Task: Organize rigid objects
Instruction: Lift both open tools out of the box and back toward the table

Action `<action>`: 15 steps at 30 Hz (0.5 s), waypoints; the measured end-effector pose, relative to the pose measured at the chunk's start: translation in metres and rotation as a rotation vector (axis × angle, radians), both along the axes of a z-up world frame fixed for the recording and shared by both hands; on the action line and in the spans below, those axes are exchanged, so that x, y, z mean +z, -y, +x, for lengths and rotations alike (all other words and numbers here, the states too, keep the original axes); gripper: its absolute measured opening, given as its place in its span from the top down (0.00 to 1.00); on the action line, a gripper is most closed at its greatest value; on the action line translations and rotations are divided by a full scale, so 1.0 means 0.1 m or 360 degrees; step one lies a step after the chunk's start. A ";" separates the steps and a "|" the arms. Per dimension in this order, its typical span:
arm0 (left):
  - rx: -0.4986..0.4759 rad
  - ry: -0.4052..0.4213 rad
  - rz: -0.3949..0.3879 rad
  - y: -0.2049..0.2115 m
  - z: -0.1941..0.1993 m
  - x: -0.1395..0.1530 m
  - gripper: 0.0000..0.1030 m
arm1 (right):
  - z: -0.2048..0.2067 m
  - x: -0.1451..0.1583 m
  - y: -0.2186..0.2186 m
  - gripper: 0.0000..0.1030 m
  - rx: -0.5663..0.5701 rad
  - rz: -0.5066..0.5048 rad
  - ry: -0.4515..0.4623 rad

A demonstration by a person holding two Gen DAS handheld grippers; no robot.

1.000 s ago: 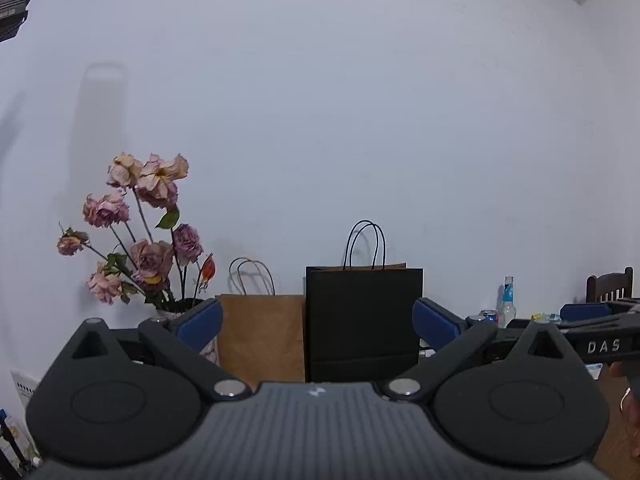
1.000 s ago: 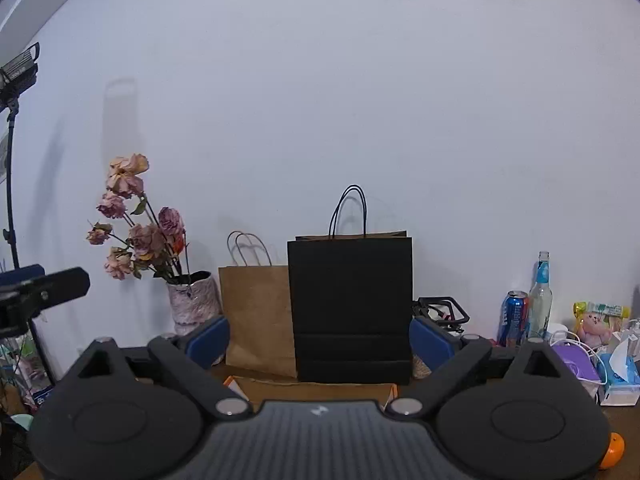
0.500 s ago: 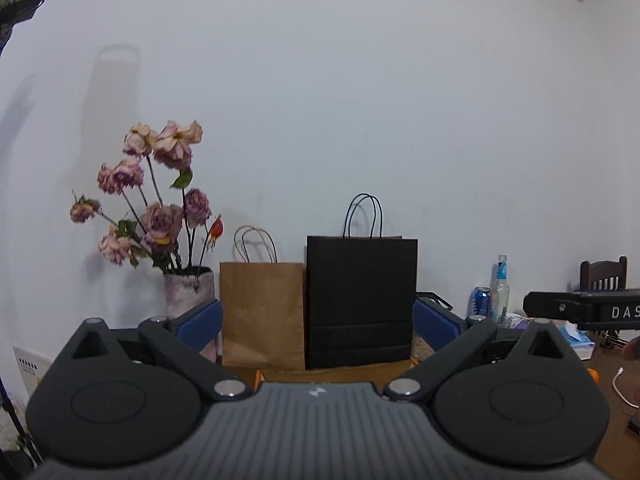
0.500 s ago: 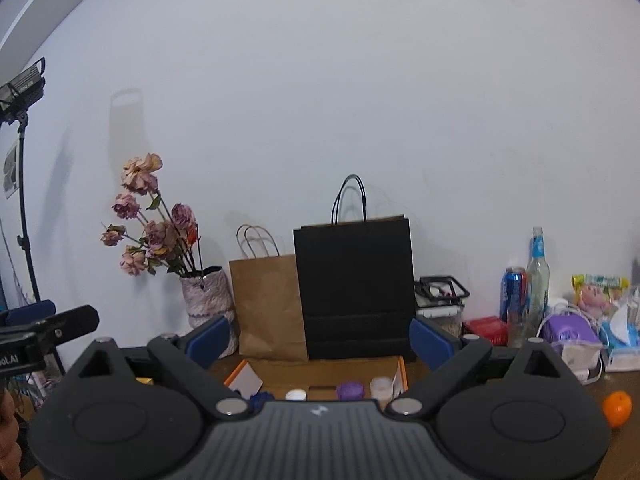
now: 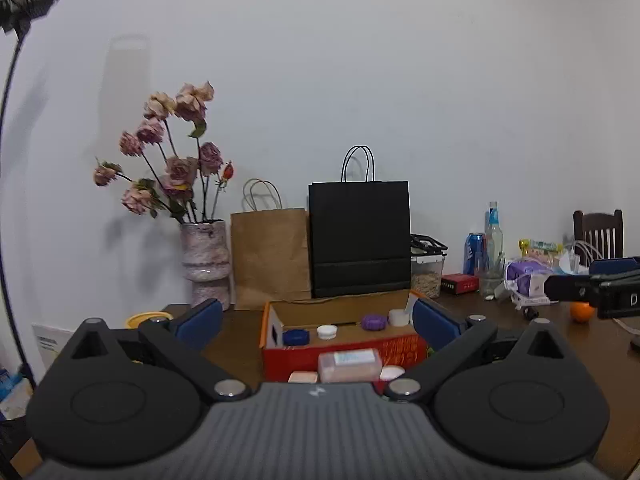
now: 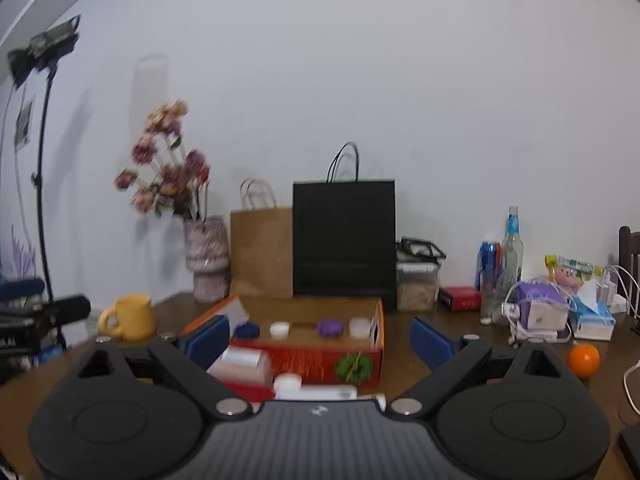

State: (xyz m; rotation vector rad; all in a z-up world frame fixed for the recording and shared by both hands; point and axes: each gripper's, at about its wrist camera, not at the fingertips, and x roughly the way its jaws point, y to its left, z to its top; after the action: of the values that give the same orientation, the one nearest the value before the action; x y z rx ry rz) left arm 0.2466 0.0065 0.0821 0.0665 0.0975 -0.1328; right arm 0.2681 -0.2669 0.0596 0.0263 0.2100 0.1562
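Change: both wrist views are tilting down from wall to table, now revealing the orange box (image 5: pixel 340 344) with its caps | Left gripper (image 5: pixel 316 320): jaws spread, holding nothing | Right gripper (image 6: pixel 320 338): jaws spread, holding nothing | Pink case (image 5: pixel 349 365): lying near, in front of the box | Meaning: sorting is only beginning.

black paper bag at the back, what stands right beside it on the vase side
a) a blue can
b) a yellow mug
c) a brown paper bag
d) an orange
c) In the left wrist view the brown paper bag stands against the black paper bag, between it and the vase of flowers; the blue can and the orange sit on the other side.
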 end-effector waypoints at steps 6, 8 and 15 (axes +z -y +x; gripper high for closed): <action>0.0033 -0.0002 -0.0048 -0.09 -0.64 -0.22 0.00 | -0.63 -0.36 -0.13 0.06 0.0083 0.0034 -0.0061; 0.0027 -0.0036 -0.0100 -0.15 -0.86 -0.30 0.00 | -0.87 -0.47 -0.19 0.06 0.0082 0.0007 -0.0089; 0.0011 -0.0226 -0.0181 -0.29 -1.07 -0.51 0.00 | -1.24 -0.64 -0.19 0.06 0.0123 -0.0007 -0.0224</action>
State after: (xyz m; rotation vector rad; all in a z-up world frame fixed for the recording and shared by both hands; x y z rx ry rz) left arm 0.1393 0.0356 0.0310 -0.0567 0.2319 -0.1357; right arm 0.1440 -0.2475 -0.0043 0.0247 0.3523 0.2311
